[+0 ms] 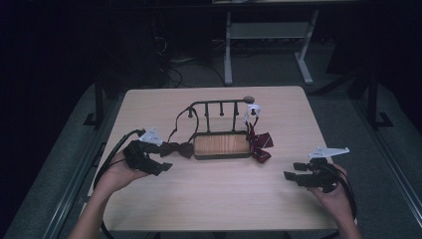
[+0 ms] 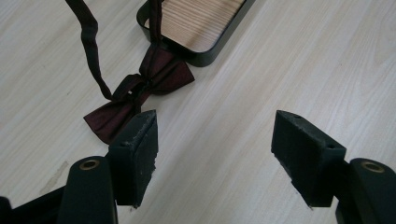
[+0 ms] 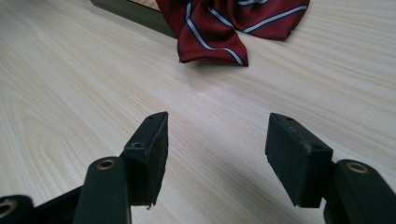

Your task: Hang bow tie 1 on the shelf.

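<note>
Left gripper (image 1: 160,160) sits low at the table's left, jaws spread wide with bare wood between them in its own view; nothing is grasped. The dark maroon bow tie (image 2: 140,93) lies flat on the table (image 1: 209,199) just beyond the left pad, its strap running up over the rail of the stand (image 1: 221,146), so it remains tethered to the rack and touches the corner of the wooden-based tray. Judgement: the step in hand is a pick of this bow tie, and the jaws are offset to its right; the gripper should shift toward the knot so the centre lies between the pads, then close on the knot rather than a wing, which would fold and slip. Lift along the strap's line to avoid dragging the stand. Further right, a red striped bow tie (image 1: 260,143) lies against the tray's right end, hanging from a white clip. Right gripper (image 1: 293,175) rests well apart from it at the table's right, jaws likewise apart and empty; it could steady the stand if it shifts
</note>
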`<act>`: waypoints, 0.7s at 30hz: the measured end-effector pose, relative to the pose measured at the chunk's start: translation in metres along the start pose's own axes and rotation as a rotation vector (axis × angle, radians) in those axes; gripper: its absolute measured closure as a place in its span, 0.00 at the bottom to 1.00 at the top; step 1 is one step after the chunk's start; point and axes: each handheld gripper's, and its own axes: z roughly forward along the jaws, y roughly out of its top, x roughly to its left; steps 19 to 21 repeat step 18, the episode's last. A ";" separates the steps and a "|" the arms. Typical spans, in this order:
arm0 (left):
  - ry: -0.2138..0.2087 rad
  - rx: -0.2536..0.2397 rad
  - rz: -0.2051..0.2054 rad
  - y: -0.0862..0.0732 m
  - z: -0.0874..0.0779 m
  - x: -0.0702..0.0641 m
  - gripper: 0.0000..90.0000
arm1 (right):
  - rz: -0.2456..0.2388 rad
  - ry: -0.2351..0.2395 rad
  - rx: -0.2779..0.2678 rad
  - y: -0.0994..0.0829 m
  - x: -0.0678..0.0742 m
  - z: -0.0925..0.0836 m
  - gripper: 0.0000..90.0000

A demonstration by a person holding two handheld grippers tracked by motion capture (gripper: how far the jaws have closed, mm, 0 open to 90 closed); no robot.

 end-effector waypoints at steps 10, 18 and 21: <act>-0.004 -0.021 -0.016 -0.013 0.010 -0.008 0.35 | -0.001 0.000 -0.003 0.000 0.000 0.001 0.44; -0.003 -0.074 -0.047 -0.029 0.025 -0.016 0.34 | -0.011 -0.004 0.007 -0.001 0.001 0.004 0.44; -0.003 -0.074 -0.047 -0.029 0.025 -0.016 0.34 | -0.011 -0.004 0.007 -0.001 0.001 0.004 0.44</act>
